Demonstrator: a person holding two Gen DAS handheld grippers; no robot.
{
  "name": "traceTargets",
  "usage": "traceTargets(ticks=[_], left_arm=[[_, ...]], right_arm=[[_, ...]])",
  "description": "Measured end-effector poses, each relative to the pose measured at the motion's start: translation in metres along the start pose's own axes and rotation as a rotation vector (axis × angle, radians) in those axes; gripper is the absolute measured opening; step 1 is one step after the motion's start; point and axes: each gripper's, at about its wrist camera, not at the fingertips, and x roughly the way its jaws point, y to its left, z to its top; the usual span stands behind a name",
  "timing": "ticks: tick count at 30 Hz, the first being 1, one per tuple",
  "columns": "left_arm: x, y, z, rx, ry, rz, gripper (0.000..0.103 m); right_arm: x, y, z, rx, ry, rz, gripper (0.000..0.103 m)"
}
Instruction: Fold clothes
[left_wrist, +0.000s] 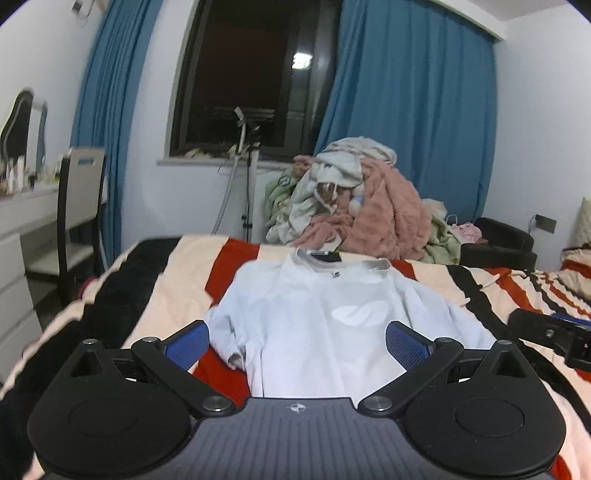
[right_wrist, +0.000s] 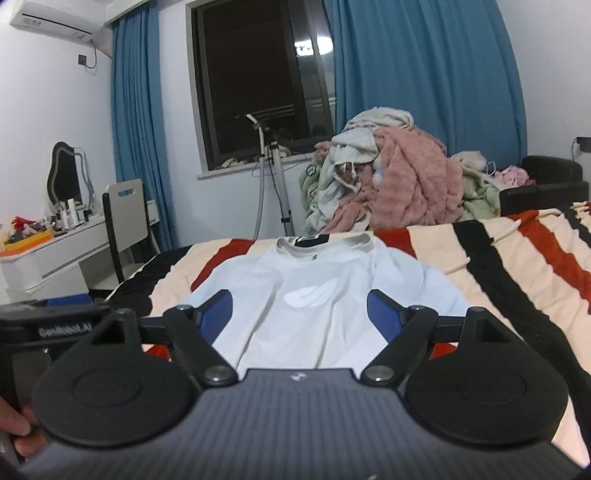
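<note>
The striped bedcover (left_wrist: 177, 273) fills the lower half of both views, and your white T-shirt (left_wrist: 332, 317) lies flat on it at frame centre, collar toward the top of the frame, hem running under the grippers. The unfolded heap of clothes (right_wrist: 391, 184) sits behind it, upper right of centre. Your left gripper (left_wrist: 297, 341) and right gripper (right_wrist: 299, 312) both stand wide open over the shirt's lower body, holding nothing. The left sleeve (left_wrist: 225, 339) is bunched at middle left: smooth it first. Then, I judge, pinch only one layer at shoulder and hem, and fold inward evenly.
</note>
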Motion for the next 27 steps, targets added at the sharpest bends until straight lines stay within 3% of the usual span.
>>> traceTargets(ticks=[6, 11, 14, 18, 21, 23, 27], left_arm=[[0.021, 0.022, -0.001, -0.083, 0.052, 0.044, 0.102], [0.041, 0.039, -0.005, -0.151, 0.105, 0.073, 0.102], [0.061, 0.05, -0.01, -0.206, 0.168, 0.093, 0.102], [0.09, 0.067, -0.014, -0.253, 0.21, 0.128, 0.101], [0.113, 0.082, -0.015, -0.266, 0.236, 0.175, 0.1], [0.127, 0.093, -0.015, -0.305, 0.257, 0.18, 0.098], [0.147, 0.112, -0.011, -0.407, 0.24, 0.156, 0.094]], right_arm=[[0.011, -0.003, 0.001, 0.03, -0.013, -0.019, 0.081], [0.04, 0.009, 0.03, -0.06, -0.039, -0.011, 0.081], [0.055, 0.006, 0.041, -0.031, -0.041, -0.002, 0.081], [0.071, -0.013, 0.028, 0.045, 0.004, -0.011, 0.081], [0.08, -0.028, 0.014, 0.056, 0.053, -0.081, 0.081], [0.083, -0.037, 0.009, 0.062, 0.07, -0.12, 0.081], [0.093, -0.049, 0.003, 0.145, 0.113, -0.093, 0.081]])
